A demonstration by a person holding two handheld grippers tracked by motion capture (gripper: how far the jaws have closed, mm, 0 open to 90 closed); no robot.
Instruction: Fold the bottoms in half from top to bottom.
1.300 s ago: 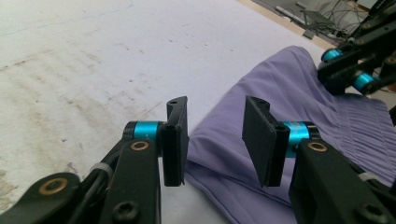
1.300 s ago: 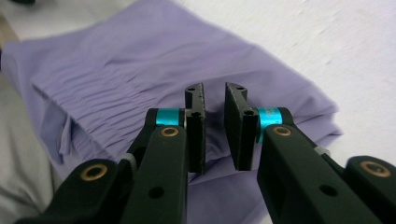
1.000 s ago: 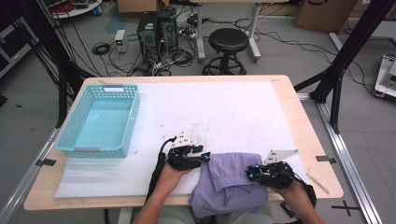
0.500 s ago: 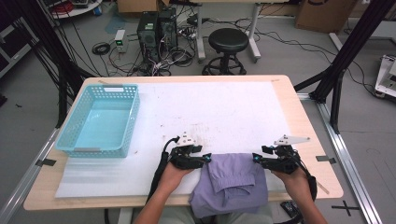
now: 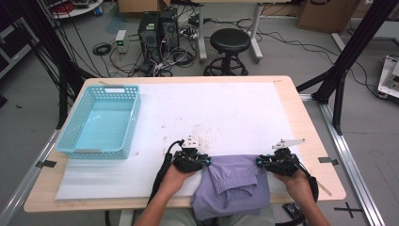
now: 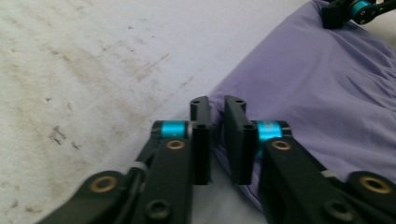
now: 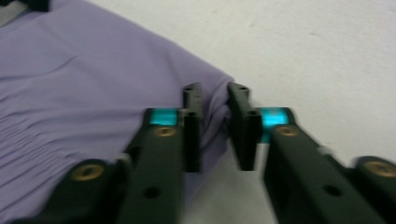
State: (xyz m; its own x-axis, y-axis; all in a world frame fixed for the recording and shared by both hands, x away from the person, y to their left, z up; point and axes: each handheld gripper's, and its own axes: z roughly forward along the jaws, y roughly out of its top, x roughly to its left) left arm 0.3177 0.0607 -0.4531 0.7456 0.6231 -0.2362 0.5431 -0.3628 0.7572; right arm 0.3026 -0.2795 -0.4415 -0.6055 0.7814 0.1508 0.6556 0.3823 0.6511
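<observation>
Overhead view; two close jaw-level views

Cloth [image 5: 237, 181] on table [image 5: 310, 141] at near edge, between left hand-held gripper [image 5: 205, 161] and right hand-held gripper [image 5: 260, 162]; basket [image 5: 129, 117] far left; stool [image 5: 230, 41] behind table.

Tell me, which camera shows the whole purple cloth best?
The high view: the purple cloth lies whole between both grippers, hanging over the table's near edge. The left gripper view and the right gripper view each show one pinched corner up close.
</observation>
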